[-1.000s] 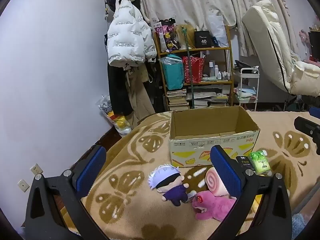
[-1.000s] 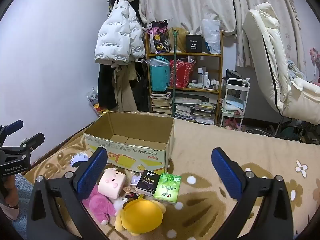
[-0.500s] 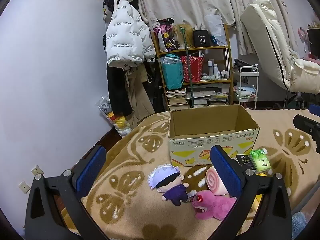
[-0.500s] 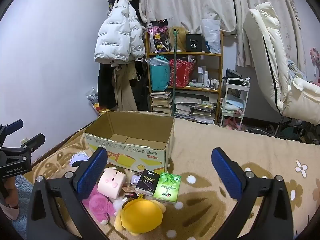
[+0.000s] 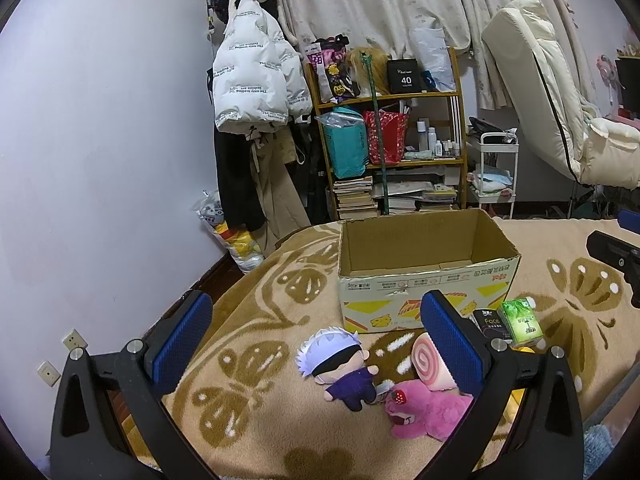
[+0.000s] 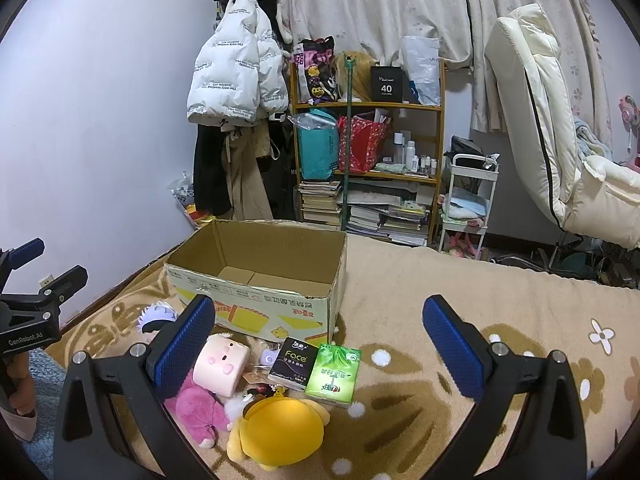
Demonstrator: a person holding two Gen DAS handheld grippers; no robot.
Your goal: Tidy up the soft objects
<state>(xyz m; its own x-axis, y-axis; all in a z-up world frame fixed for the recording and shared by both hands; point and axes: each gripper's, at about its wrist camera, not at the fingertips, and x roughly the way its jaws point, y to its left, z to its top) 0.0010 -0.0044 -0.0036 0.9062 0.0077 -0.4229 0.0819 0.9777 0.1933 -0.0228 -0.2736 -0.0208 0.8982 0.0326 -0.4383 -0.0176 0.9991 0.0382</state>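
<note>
An open empty cardboard box [image 5: 424, 280] [image 6: 264, 284] stands on a patterned blanket [image 5: 256, 344]. In front of it lie a white-haired doll [image 5: 340, 364] [image 6: 156, 314], a pink bear plush [image 5: 424, 412] [image 6: 200, 408], a pink roll plush [image 5: 430, 362] [image 6: 222, 362], a yellow plush [image 6: 280, 428], a black tissue pack [image 5: 490, 322] [image 6: 294, 362] and a green tissue pack [image 5: 522, 320] [image 6: 332, 370]. My left gripper [image 5: 316, 340] is open and empty above the doll. My right gripper [image 6: 320, 344] is open and empty above the tissue packs.
A wooden shelf [image 6: 368, 152] with books and bags stands at the back, beside hanging coats [image 5: 252, 80]. A white cart [image 6: 468, 200] and a cream chair [image 6: 560, 128] are at the right. The blanket's left edge drops to the floor [image 5: 216, 276].
Both views have shifted only slightly. The grippers stay open and the objects have not moved.
</note>
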